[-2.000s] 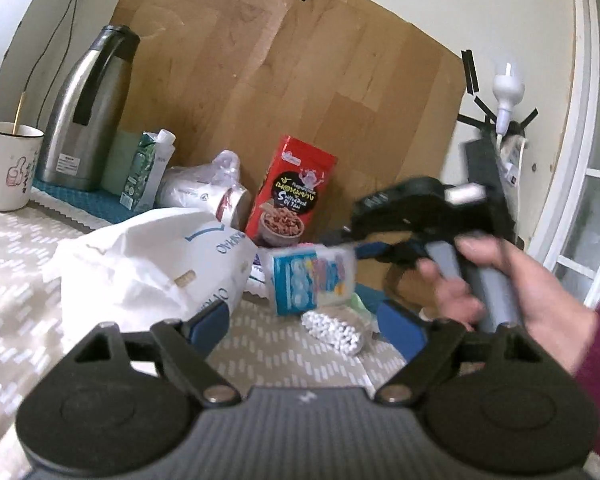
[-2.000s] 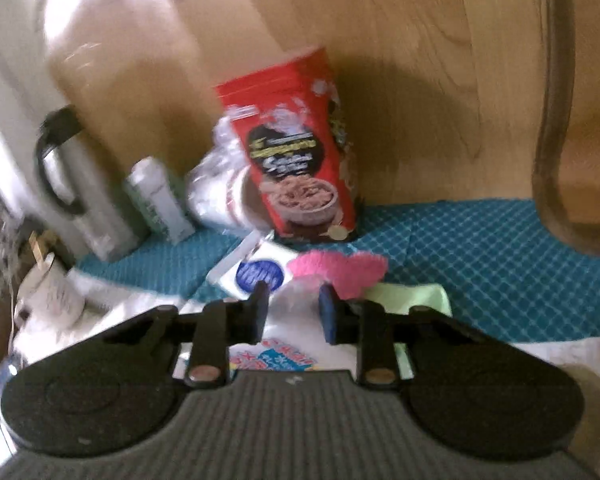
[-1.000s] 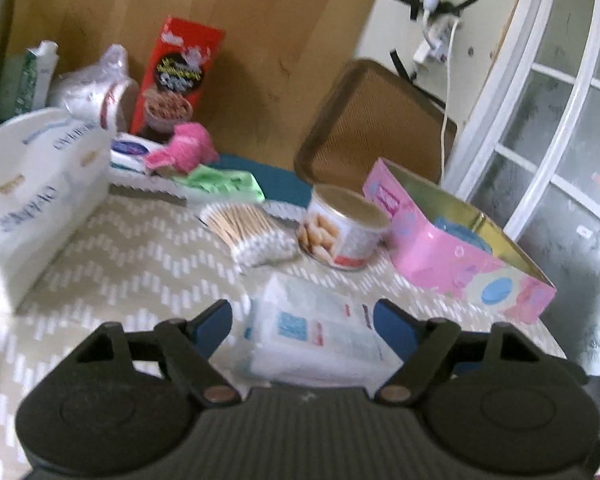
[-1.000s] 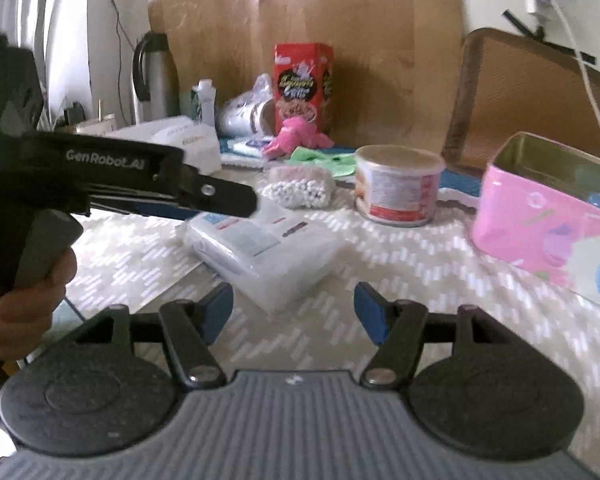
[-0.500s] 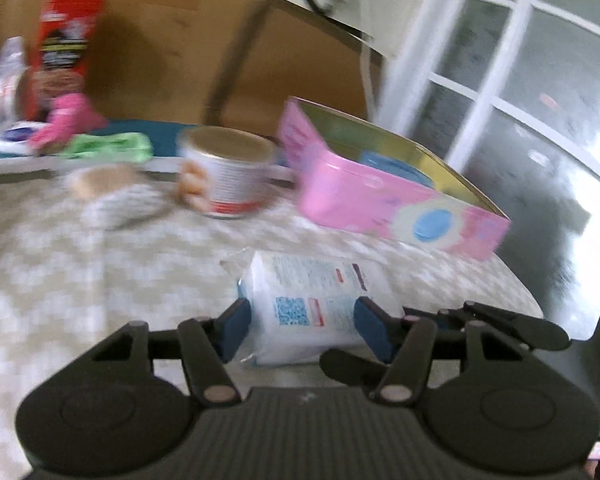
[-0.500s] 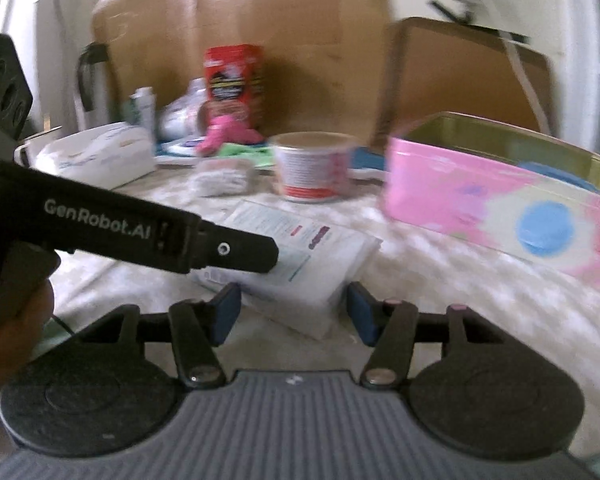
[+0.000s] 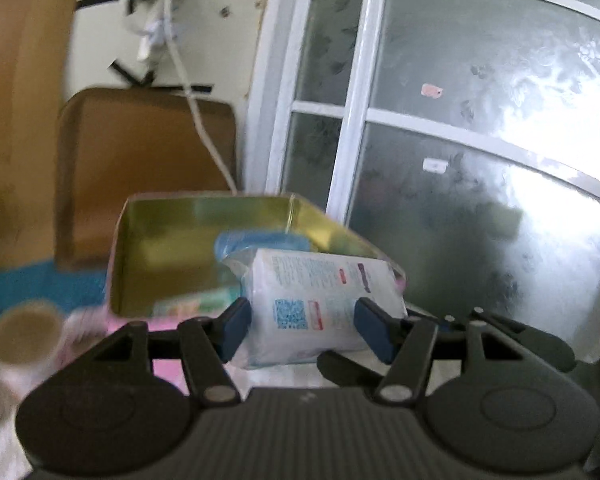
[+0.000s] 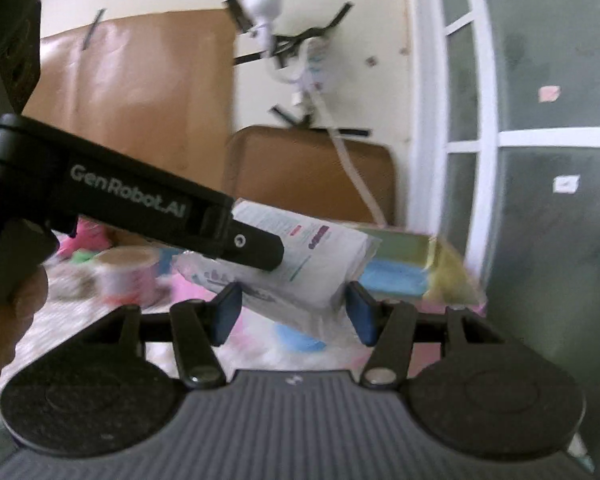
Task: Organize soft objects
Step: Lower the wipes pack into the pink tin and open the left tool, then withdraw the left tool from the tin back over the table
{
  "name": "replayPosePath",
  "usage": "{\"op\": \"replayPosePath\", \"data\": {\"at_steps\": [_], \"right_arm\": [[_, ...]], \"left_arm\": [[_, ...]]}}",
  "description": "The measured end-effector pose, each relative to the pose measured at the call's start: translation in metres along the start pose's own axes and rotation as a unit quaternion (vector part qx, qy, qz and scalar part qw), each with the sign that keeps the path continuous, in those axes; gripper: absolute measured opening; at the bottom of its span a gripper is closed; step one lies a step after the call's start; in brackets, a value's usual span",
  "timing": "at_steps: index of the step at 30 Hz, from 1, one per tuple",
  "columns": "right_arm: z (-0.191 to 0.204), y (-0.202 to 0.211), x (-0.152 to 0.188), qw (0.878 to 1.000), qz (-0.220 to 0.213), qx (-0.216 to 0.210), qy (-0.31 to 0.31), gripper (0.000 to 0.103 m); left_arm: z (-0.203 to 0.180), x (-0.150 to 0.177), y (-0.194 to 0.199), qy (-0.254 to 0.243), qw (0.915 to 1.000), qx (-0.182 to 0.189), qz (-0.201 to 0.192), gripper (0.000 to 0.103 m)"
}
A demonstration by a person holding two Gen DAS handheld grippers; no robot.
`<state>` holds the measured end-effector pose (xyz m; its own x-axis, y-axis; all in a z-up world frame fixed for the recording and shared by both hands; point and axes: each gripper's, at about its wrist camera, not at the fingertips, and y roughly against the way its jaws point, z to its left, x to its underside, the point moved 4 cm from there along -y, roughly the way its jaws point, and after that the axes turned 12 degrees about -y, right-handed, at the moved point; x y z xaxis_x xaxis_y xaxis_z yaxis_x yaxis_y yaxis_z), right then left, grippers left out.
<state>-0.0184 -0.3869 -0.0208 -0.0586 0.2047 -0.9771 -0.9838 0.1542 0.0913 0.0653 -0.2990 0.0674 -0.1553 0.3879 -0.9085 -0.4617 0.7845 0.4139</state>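
The frosted window (image 7: 480, 152) with its white bars fills the right side of both views, and a large sheet of brown cardboard (image 8: 140, 92) leans on the cream wall to the left. In front of the wall stands a brown chair back (image 7: 140, 160), with a white cable (image 7: 196, 112) hanging down across it.

On the bench (image 8: 60, 320), which wears a pale patterned cloth, sits an open pink tin (image 7: 204, 248) with a gold inner wall. A blue packet (image 7: 260, 242) lies inside it. To the left of the tin stands a round can (image 8: 126, 276), blurred in both views, and further back lie a pink soft thing (image 8: 86, 236) and a green one (image 8: 82, 256), too blurred to tell more.

The white pack of cotton pads (image 7: 320, 304), wrapped in clear plastic, is held up off the bench, in front of and partly over the tin's open top. The left tongs (image 7: 304, 326) are clamped on it, one blue pad pressed on each side. The right tongs (image 8: 294, 310) come at the same pack from the other end: its lower end lies between their blue pads, the right-hand one touching its corner, but whether they press it I cannot tell. A hand (image 8: 8, 320) grips the handle of the left tool at the left edge of the right wrist view.
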Motion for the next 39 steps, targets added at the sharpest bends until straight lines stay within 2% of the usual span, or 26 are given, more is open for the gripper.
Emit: {"op": "replayPosePath", "data": {"at_steps": [5,8,12,21,27,30,33,39], "right_arm": [[-0.025,-0.049,-0.007,0.999,0.005,0.036,-0.002,0.06],[-0.032,-0.072,-0.007,0.998,0.006,0.06,0.009,0.06],[-0.043,-0.098,-0.004,0.994,0.021,0.105,0.014,0.062],[-0.036,-0.062,0.0,0.996,0.009,0.089,-0.026,0.064],[-0.019,-0.02,0.013,0.995,0.003,0.083,-0.047,0.068],[-0.015,-0.011,0.018,0.994,0.017,0.074,-0.077,0.068],[-0.011,-0.013,0.022,0.991,0.049,0.054,-0.11,0.069],[0.024,-0.017,0.03,0.991,0.081,0.024,-0.104,0.069]], "left_arm": [[0.0,-0.018,-0.055,0.005,0.9993,-0.034,0.014,0.06],[0.003,-0.019,-0.078,0.003,0.9974,-0.067,0.028,0.072],[0.013,-0.012,-0.093,0.012,0.9927,-0.106,0.055,0.073],[0.03,0.005,-0.061,0.045,0.988,-0.128,0.073,0.076],[0.028,0.022,-0.025,0.033,0.9865,-0.141,0.077,0.077],[0.029,0.034,-0.007,0.027,0.9849,-0.15,0.082,0.077],[0.032,0.048,0.009,0.024,0.9829,-0.161,0.086,0.078],[0.058,0.073,0.047,0.05,0.9776,-0.183,0.092,0.078]]}}
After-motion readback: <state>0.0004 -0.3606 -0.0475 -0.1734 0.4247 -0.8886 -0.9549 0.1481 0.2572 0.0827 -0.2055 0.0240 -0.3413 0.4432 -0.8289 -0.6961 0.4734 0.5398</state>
